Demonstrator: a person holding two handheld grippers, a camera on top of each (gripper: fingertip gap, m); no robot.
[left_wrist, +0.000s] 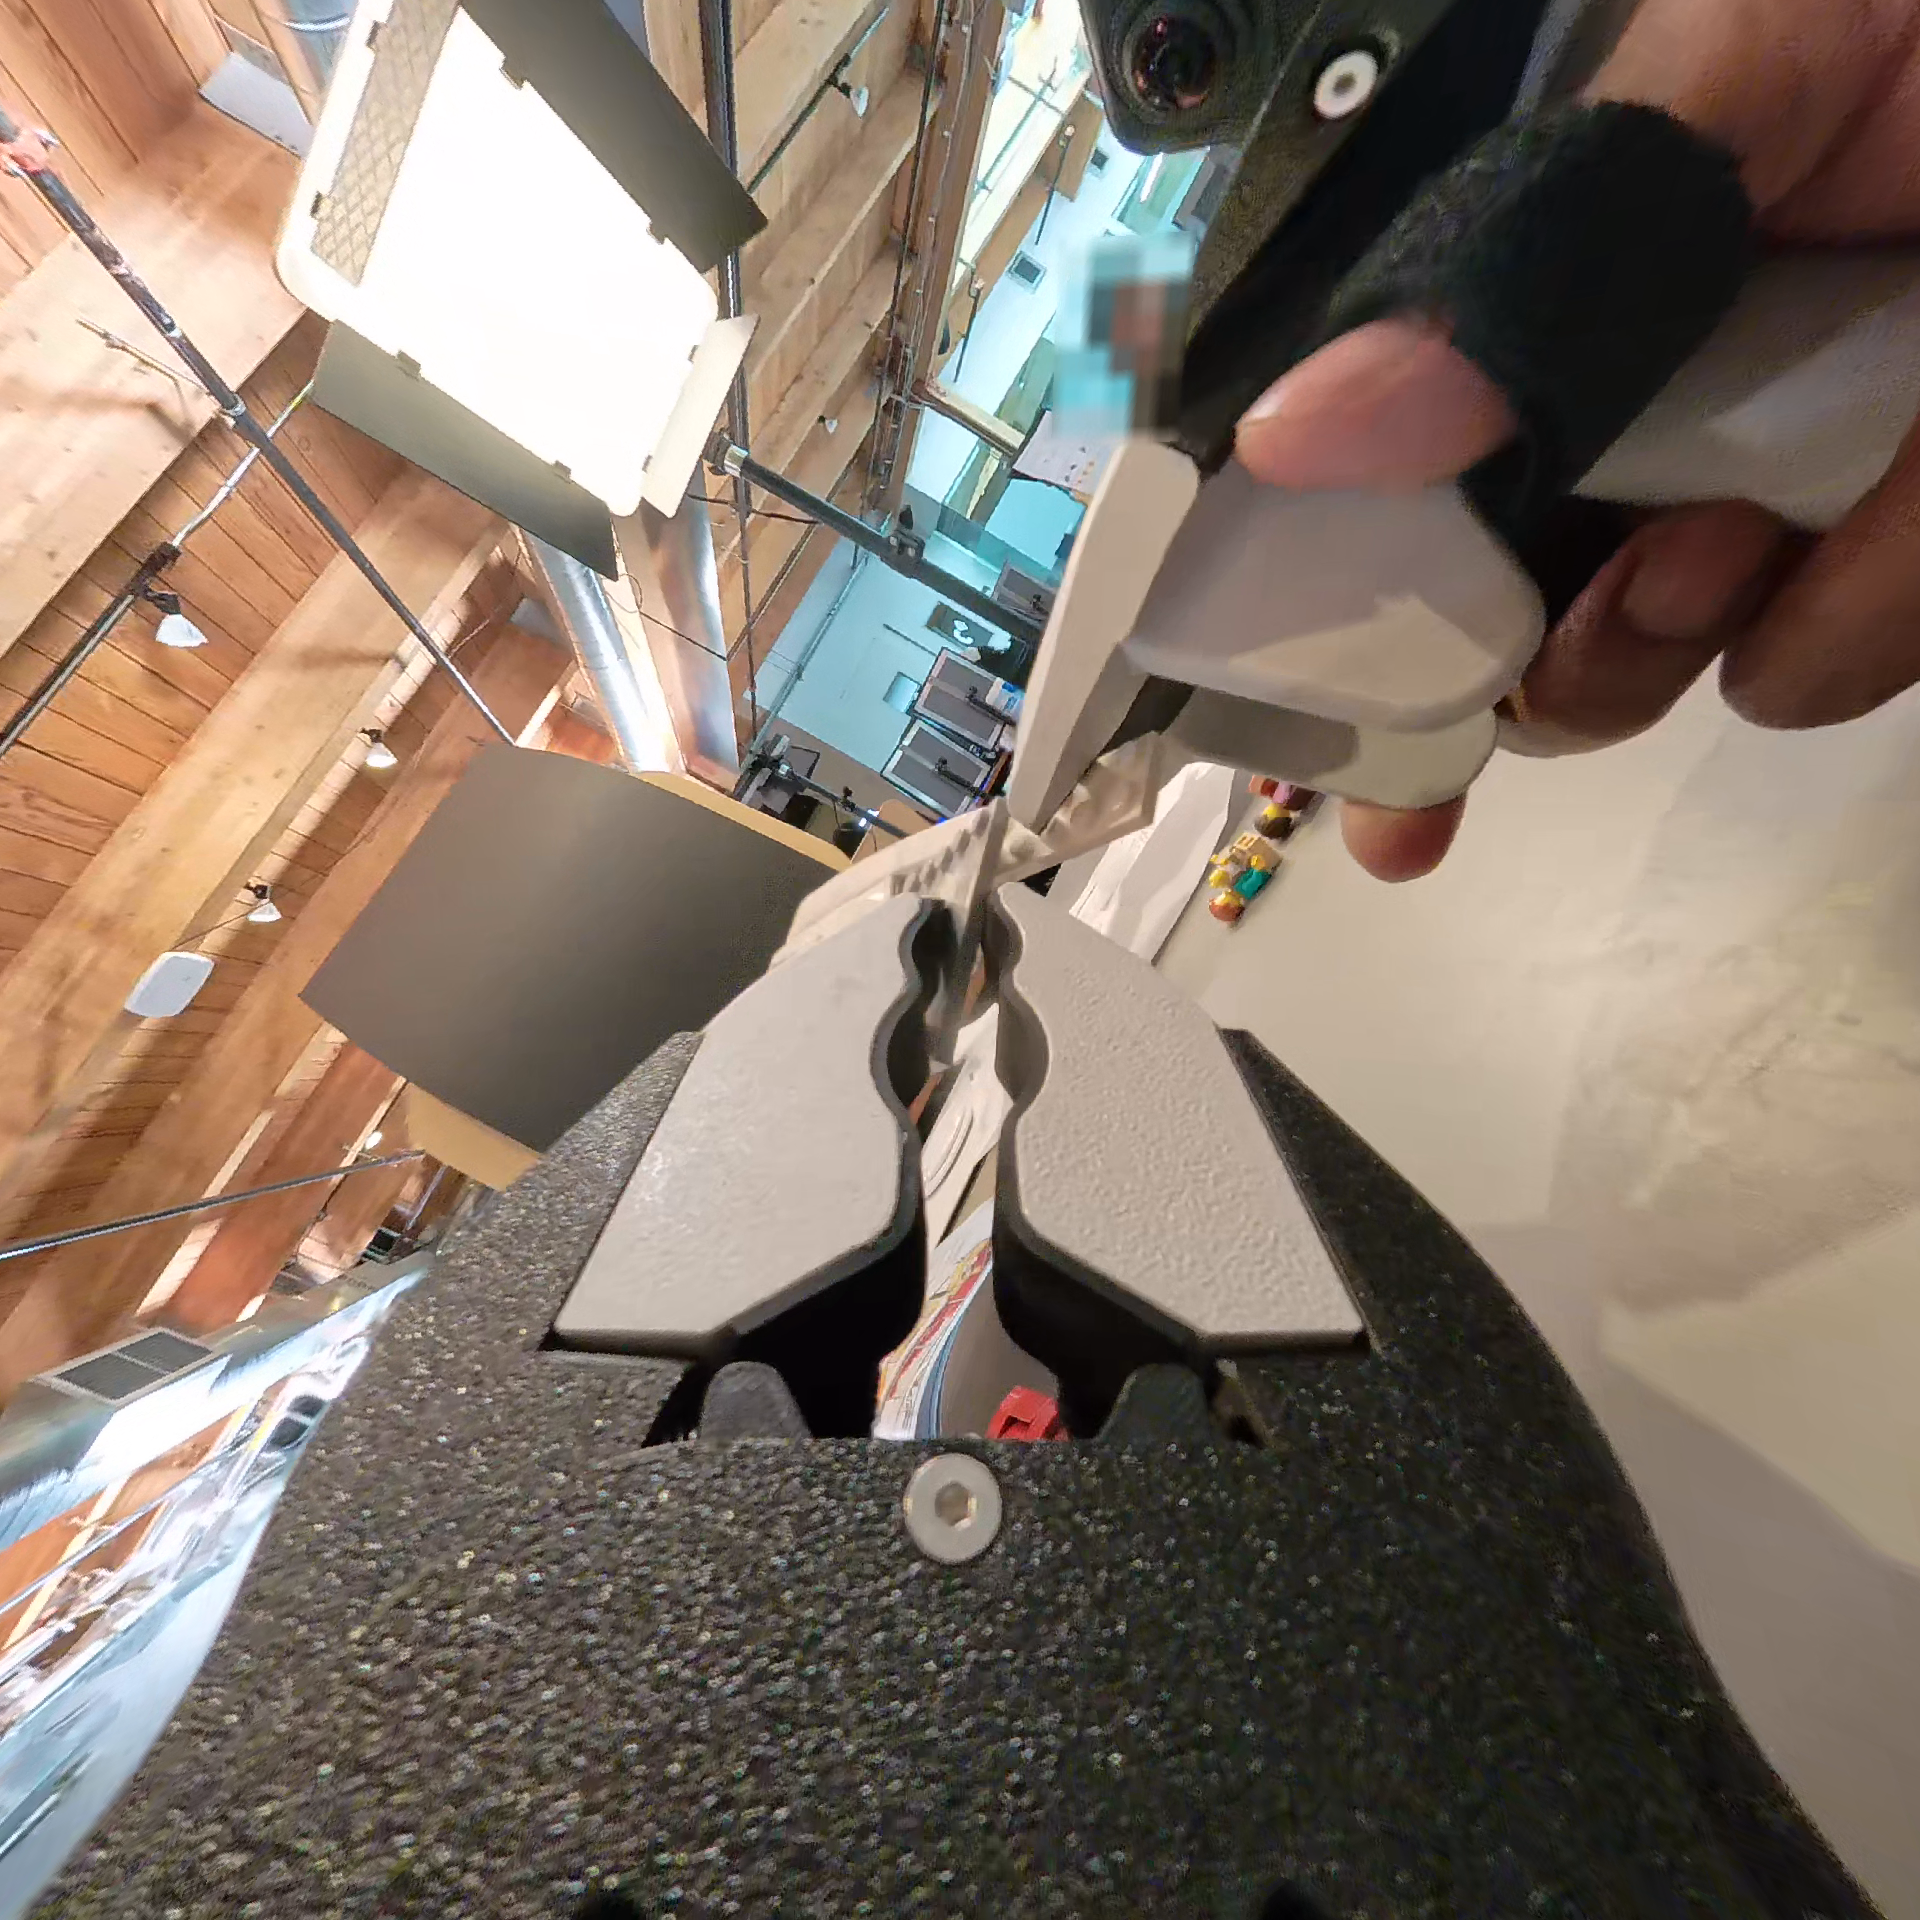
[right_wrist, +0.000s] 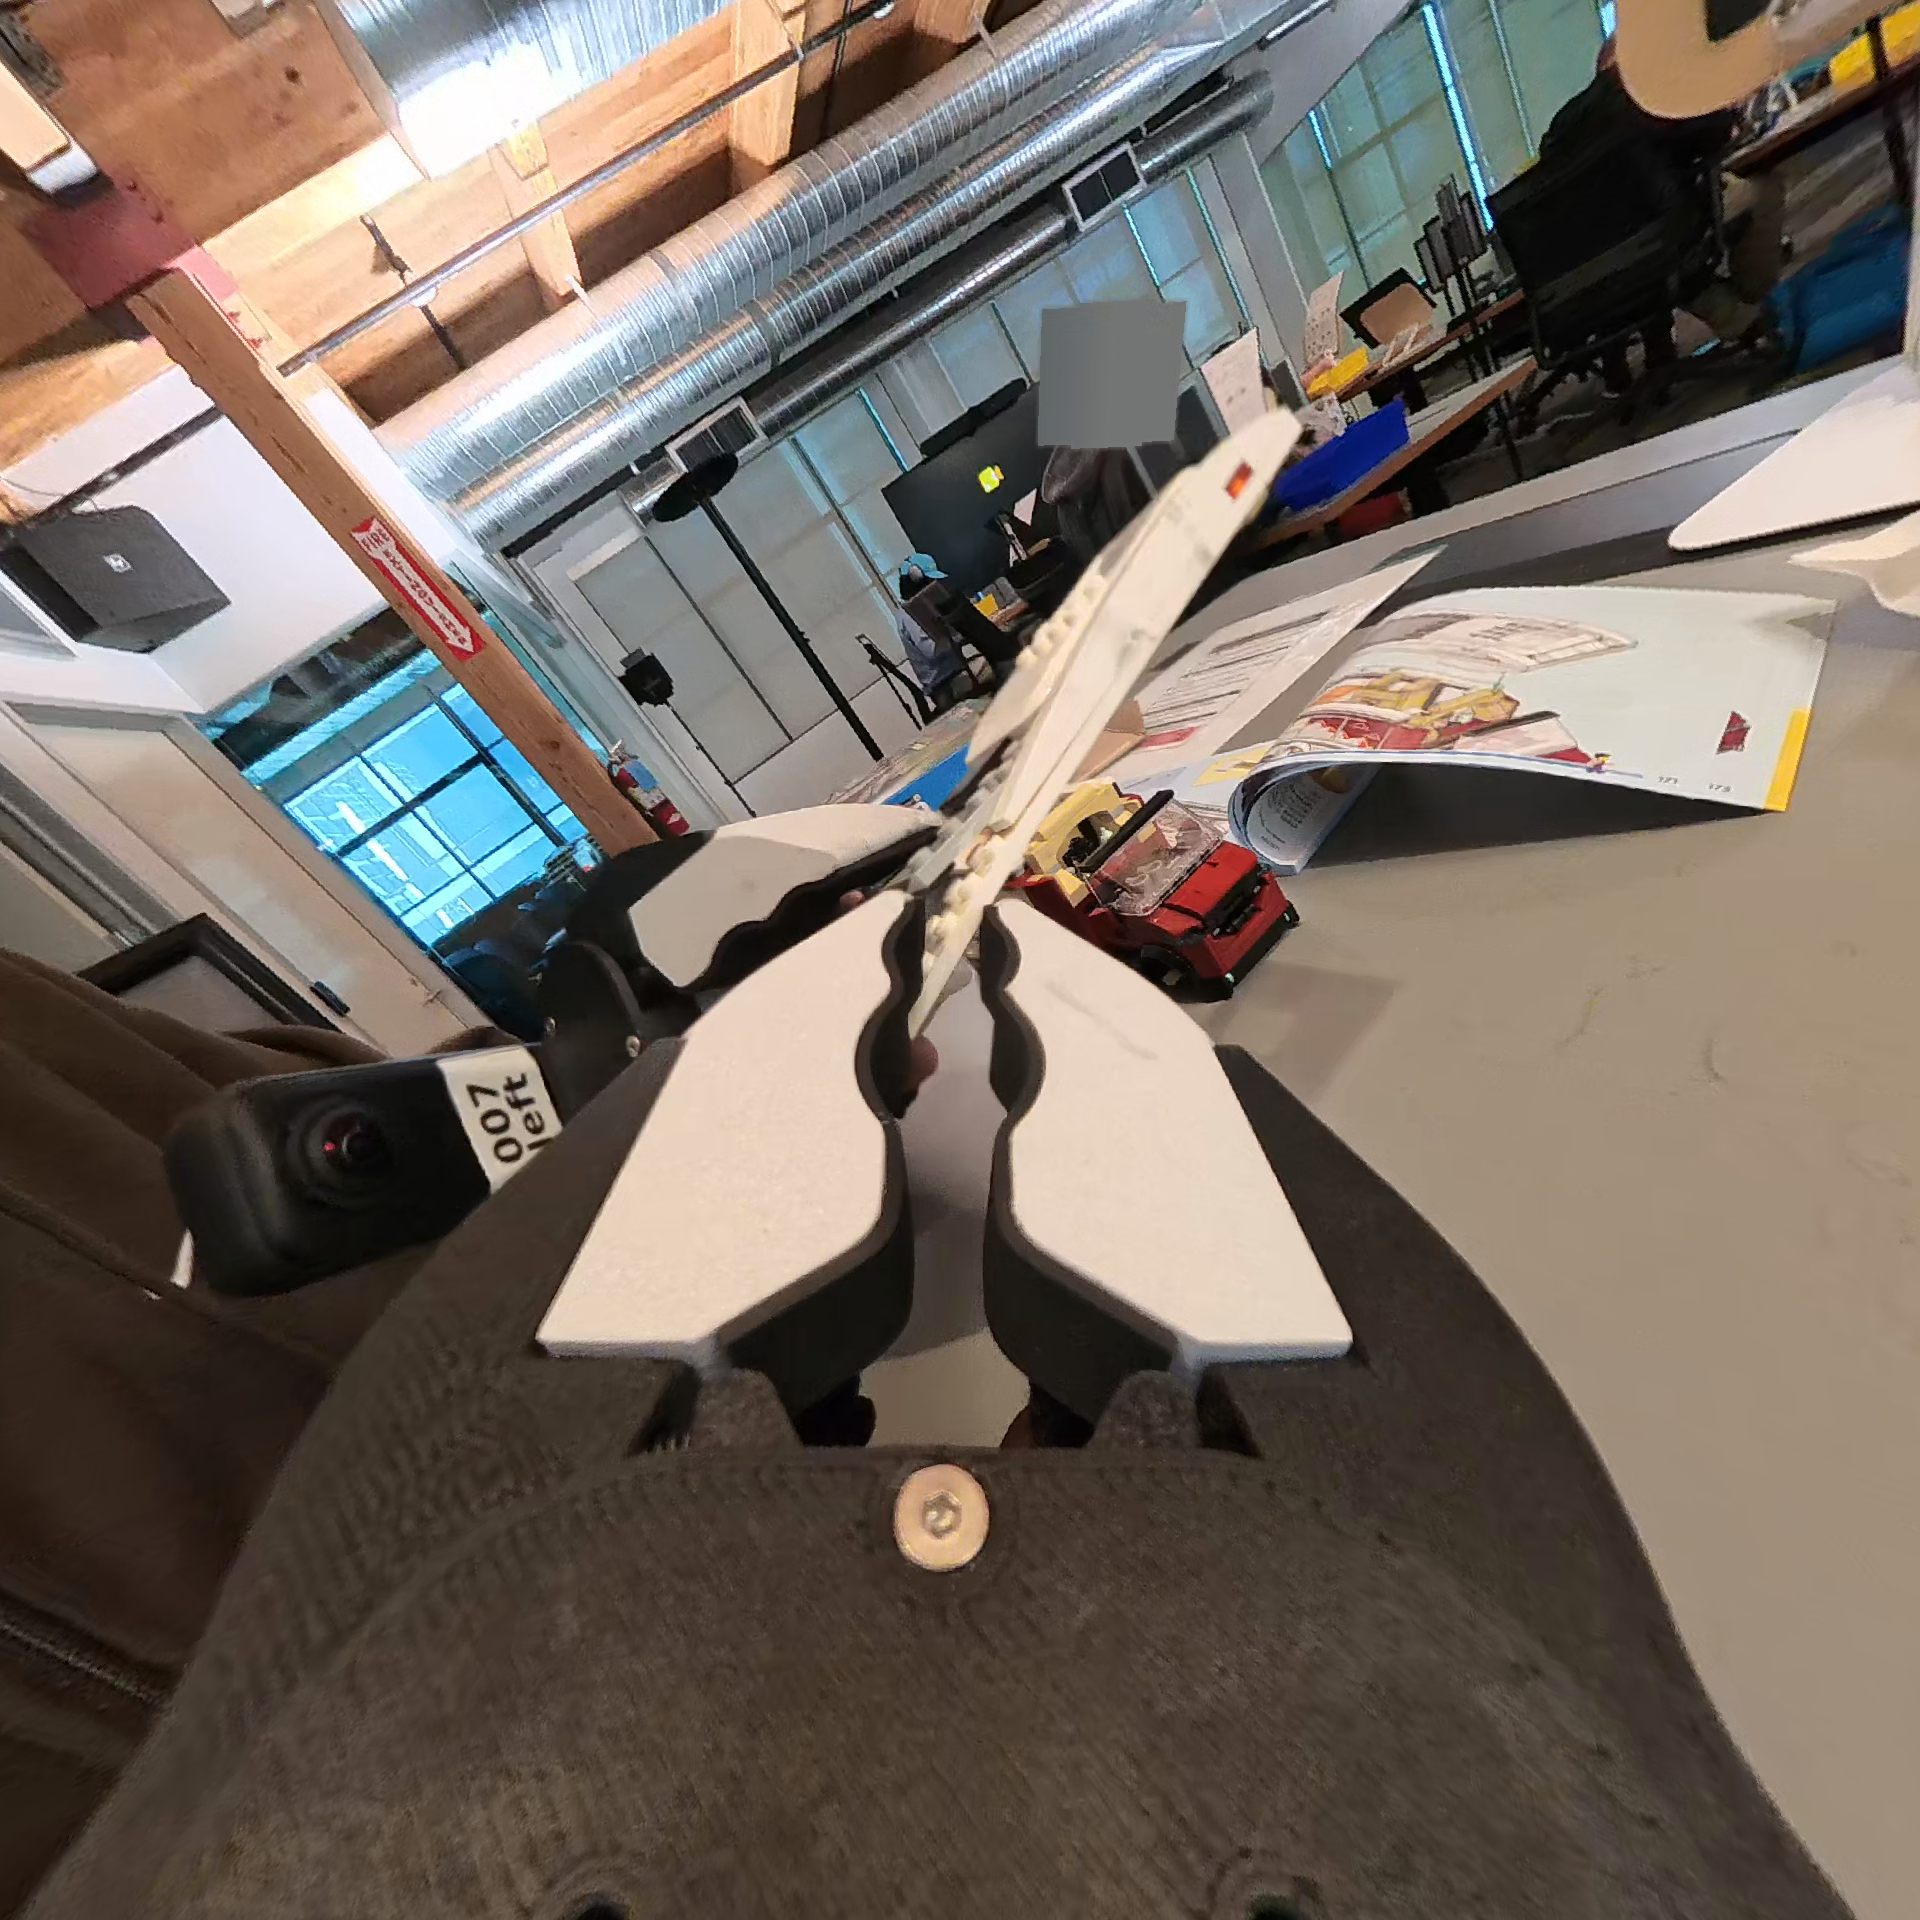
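White brick plate (right_wrist: 1091, 665) pinched by right gripper (right_wrist: 951, 935) and left gripper (left_wrist: 971, 935), both raised above grey table (right_wrist: 1558, 1039), jaws narrow

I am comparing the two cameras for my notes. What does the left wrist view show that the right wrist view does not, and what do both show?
Only the left wrist view: small toy figures on the table, a bright light panel overhead, and the person's hand on the right gripper.

Only the right wrist view: a red toy car, an open booklet, and the left gripper from the side.

Both: the white plate assembly held up between the two grippers.
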